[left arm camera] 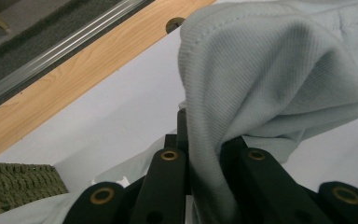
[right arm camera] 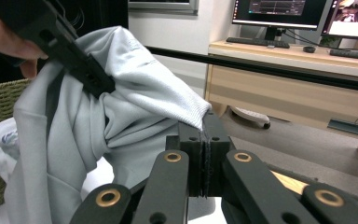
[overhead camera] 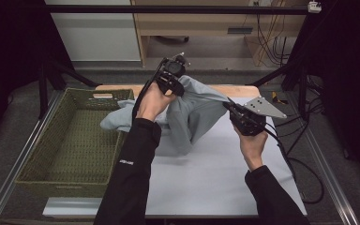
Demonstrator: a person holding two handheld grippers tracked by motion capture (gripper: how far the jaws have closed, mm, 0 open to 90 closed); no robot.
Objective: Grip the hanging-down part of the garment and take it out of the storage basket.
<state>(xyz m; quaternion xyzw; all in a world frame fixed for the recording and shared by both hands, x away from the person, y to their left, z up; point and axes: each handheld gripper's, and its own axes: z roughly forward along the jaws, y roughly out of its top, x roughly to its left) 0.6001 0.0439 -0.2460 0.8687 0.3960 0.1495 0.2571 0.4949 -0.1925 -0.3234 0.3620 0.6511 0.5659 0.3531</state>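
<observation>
From the high view, a pale grey-blue soft knit sweatshirt [overhead camera: 190,117] hangs over the white-covered table [overhead camera: 215,173], beside a green woven basket [overhead camera: 70,140], stretched between the left gripper [overhead camera: 174,84] and right gripper [overhead camera: 229,107]. In the left gripper view, jaws clamp a bunched fold. In the right gripper view, jaws pinch the ribbed hem [right arm camera: 193,112]. It looks light, limp and slouchy; hems and seams seem the firmest places to hold.

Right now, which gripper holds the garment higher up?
The left gripper, clamped on the grey garment at its raised peak; the right gripper pinches a lower edge.
</observation>
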